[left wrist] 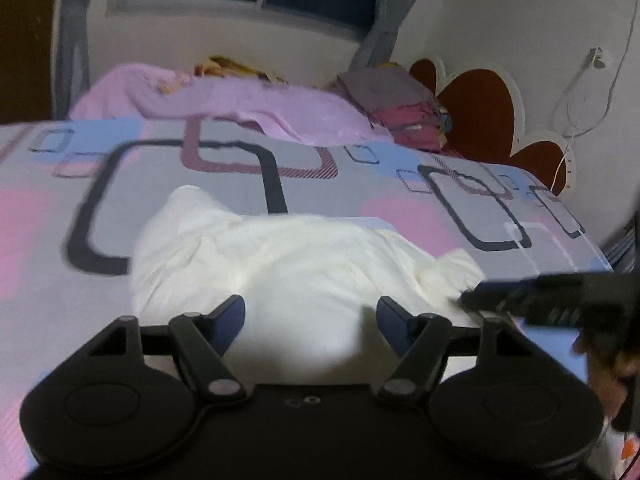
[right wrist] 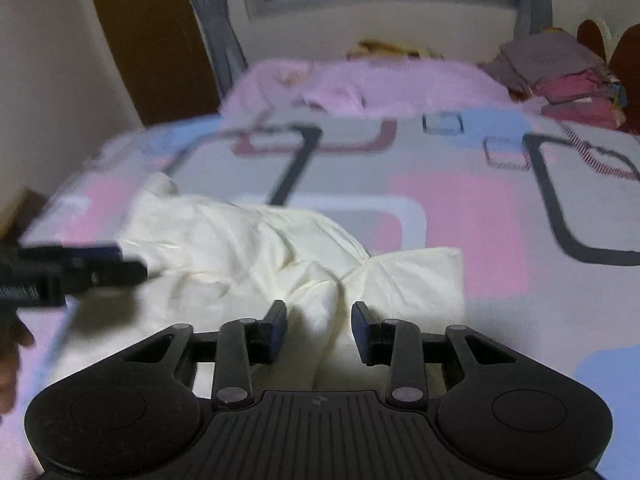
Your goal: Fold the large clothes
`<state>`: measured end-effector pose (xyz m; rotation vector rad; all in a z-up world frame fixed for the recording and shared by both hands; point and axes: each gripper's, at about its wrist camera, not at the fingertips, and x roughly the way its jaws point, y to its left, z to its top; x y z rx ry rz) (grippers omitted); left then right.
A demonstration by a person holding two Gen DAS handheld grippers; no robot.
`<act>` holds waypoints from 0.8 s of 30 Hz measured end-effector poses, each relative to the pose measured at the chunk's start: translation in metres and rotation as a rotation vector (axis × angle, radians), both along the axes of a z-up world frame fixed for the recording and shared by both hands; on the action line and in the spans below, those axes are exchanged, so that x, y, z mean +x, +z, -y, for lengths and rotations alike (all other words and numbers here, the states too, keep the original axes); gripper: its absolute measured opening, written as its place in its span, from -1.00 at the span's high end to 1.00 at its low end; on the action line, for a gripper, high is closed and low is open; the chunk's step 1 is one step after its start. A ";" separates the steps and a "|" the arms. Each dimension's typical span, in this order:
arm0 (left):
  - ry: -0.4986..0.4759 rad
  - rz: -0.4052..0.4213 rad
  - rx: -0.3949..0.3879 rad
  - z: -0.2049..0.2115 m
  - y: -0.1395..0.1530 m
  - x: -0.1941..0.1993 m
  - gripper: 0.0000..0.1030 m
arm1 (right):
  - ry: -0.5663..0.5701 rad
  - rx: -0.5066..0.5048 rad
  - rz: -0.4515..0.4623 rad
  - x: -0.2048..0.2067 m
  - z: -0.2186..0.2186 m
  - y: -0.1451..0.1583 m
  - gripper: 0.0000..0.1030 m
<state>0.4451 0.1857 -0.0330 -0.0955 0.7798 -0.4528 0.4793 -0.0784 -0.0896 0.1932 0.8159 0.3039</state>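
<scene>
A cream-white garment [left wrist: 288,264] lies crumpled on the patterned bedsheet [left wrist: 80,200]; it also shows in the right wrist view [right wrist: 248,248]. My left gripper [left wrist: 311,312] is open, its jaws wide apart just above the near part of the cloth, holding nothing. My right gripper [right wrist: 319,320] is open over a fold of the garment near its right end, empty. The right gripper shows at the right edge of the left wrist view [left wrist: 532,296]. The left gripper shows at the left edge of the right wrist view [right wrist: 80,272].
A pink blanket [left wrist: 240,100] lies across the far side of the bed. A stack of folded clothes [left wrist: 400,108] sits at the far right by the heart-shaped headboard [left wrist: 480,116]. A window and grey curtains are behind. A white cable [left wrist: 580,120] hangs on the wall.
</scene>
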 end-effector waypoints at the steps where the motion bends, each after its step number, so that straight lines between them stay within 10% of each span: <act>1: -0.004 0.019 -0.008 -0.001 0.007 -0.015 -0.35 | 0.006 0.005 0.012 -0.014 0.003 0.009 0.32; 8: -0.012 0.087 0.062 0.019 0.011 -0.102 -0.35 | 0.056 -0.057 0.000 -0.100 -0.014 0.007 0.32; 16: -0.009 0.071 0.170 0.037 -0.036 -0.118 -0.35 | 0.011 -0.058 -0.085 -0.100 -0.020 -0.050 0.32; 24: 0.094 0.088 0.183 0.033 0.003 -0.159 -0.44 | -0.022 -0.023 0.010 -0.139 0.009 -0.005 0.31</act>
